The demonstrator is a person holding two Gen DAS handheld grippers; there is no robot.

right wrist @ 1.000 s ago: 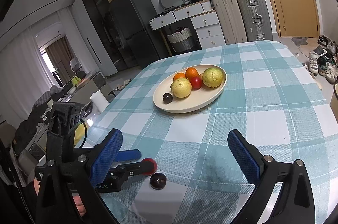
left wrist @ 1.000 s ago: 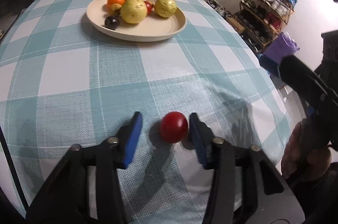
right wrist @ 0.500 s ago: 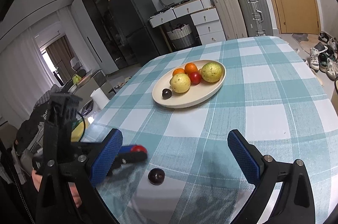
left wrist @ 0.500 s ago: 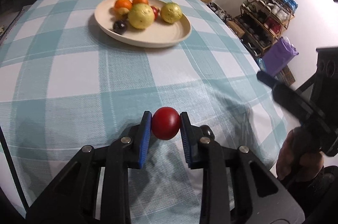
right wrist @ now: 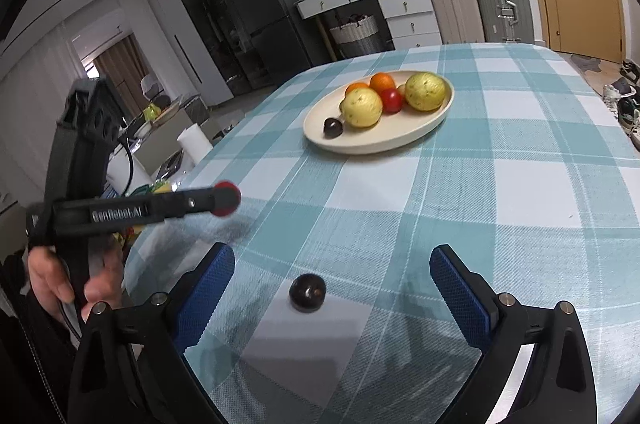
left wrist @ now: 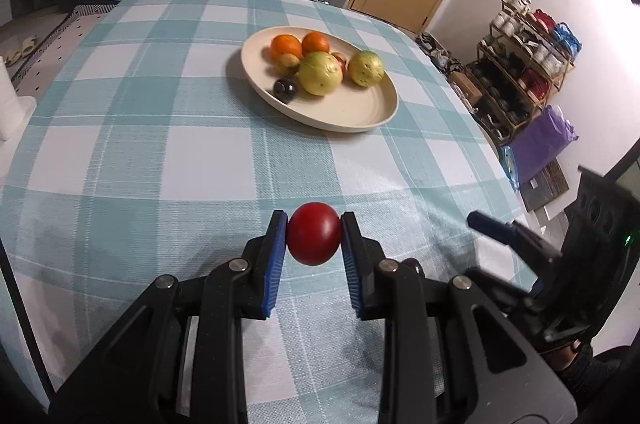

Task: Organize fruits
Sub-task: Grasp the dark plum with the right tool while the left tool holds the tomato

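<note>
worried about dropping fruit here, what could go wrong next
The red fruit is pinched only at the tips of the left gripper, so it may slip out on the way to the plate. The right gripper is closing around the dark round fruit, which could roll off across the tablecloth. The plate's far side is crowded; a new fruit might knock others.

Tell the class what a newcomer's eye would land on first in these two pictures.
First, the red fruit pinched in the left gripper above the checked cloth. Next, the plate of fruit at mid-table. Then the dark fruit lying between the right gripper's closing, not yet touching fingers.
</note>
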